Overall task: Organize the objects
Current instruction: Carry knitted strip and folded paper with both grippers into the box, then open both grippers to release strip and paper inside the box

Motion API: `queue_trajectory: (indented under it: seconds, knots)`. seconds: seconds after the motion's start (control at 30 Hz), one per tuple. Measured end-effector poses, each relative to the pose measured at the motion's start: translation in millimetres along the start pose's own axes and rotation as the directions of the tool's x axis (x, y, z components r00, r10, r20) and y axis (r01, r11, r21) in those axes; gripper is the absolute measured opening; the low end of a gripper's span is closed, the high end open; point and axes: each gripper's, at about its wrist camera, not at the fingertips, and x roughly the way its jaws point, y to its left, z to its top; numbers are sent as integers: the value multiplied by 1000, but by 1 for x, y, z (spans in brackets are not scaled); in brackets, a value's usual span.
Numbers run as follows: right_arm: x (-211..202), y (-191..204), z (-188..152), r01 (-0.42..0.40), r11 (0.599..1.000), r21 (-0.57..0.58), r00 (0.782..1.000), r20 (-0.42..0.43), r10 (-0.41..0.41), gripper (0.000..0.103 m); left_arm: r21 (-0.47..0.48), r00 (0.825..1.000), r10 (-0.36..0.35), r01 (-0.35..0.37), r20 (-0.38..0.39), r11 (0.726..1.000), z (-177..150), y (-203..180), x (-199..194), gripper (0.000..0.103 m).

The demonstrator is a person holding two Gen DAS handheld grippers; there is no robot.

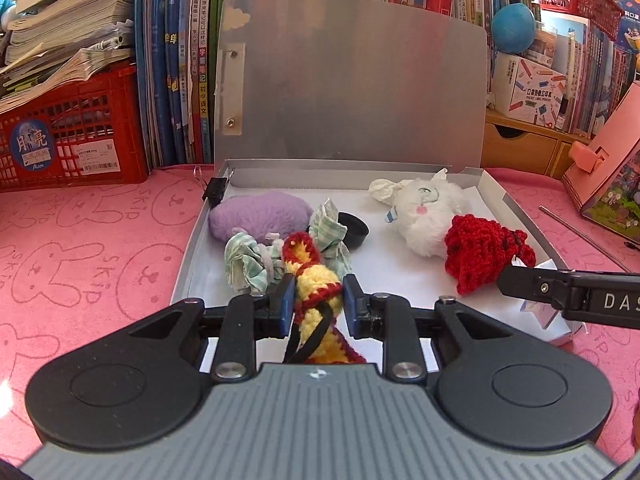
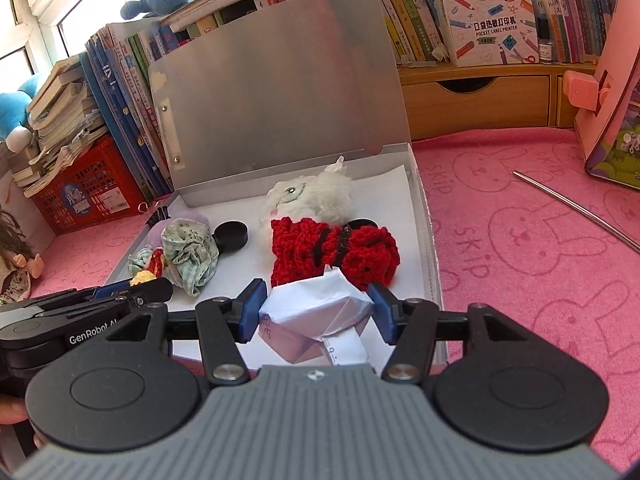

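An open silver box lies on the pink cloth, its lid standing up behind. Inside lie a purple plush, a green checked cloth bundle, a black cap, a white plush and a red crochet piece. My left gripper is shut on a yellow and red crochet toy over the box's near edge. My right gripper is shut on a folded white paper shape just in front of the red crochet piece.
Books and a red crate stand at the back left. A wooden drawer unit sits behind right, a pink box at far right. A metal rod lies on the cloth. A small doll rests at the left edge.
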Motion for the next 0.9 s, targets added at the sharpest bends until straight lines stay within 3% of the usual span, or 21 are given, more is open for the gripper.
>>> queue_trajectory:
  seconds: [0.23,0.67,0.7,0.77,0.83,0.9]
  knots:
    - [20,-9,10,48,999,-7,999,3,-48,59,39,999,39,-39,7,998,7,3,23,29]
    - [27,-15,18,58,998,6,998,26,-58,63,59,995,88,-90,38,994,10,5,40,31]
    - [26,-16,18,56,998,12,998,29,-56,63,68,996,85,-88,37,994,9,4,39,33]
    - [23,-17,16,55,998,20,998,39,-55,73,82,996,85,-88,39,993,7,2,35,47]
    - [19,-16,15,53,998,17,997,49,-54,76,72,995,86,-90,51,993,6,1,30,69]
    - [15,-15,15,58,998,8,997,56,-58,77,68,993,92,-97,68,993,6,0,23,73]
